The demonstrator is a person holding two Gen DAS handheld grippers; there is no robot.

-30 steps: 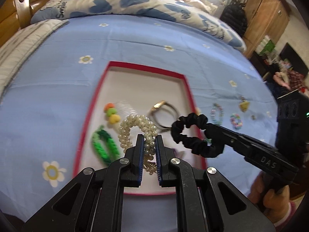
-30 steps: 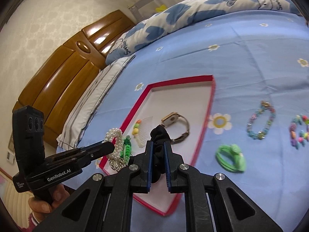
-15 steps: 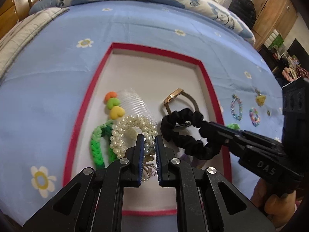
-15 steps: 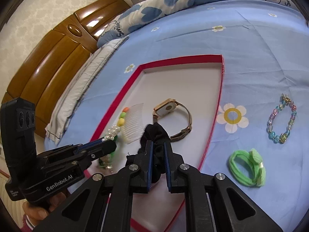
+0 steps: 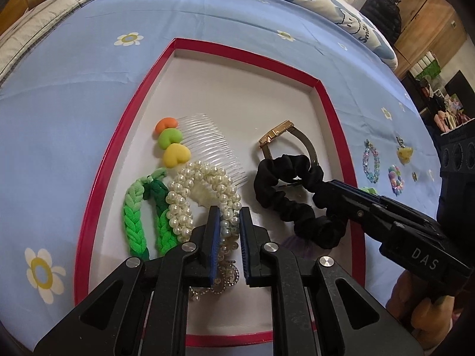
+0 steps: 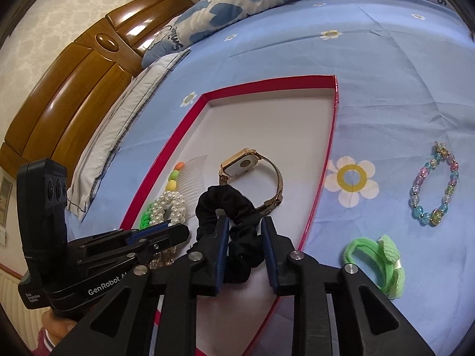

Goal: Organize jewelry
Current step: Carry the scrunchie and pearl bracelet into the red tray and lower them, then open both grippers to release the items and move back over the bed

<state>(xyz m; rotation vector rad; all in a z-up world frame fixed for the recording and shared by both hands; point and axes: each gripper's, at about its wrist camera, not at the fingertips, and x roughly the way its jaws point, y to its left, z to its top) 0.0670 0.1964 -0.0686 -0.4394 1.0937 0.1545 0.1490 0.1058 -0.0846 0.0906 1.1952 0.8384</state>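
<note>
We note the left tool (image 5: pixel 229 216) clamped on the pearl bracelet (image 5: pixel 204 195), which lies in the red-rimmed tray (image 5: pixel 98 187) on the bed. The right tool (image 6: pixel 245 225) has just been opening; its jaws stand apart with the black scrunchie (image 6: pixel 228 204) between them, resting on the tray floor, just beside the gold watch (image 6: pixel 252 169).

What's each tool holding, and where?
Left tool pinches the pearl bracelet at its near loop; right tool jaws have just been opening, black scrunchie loose between them.
</note>
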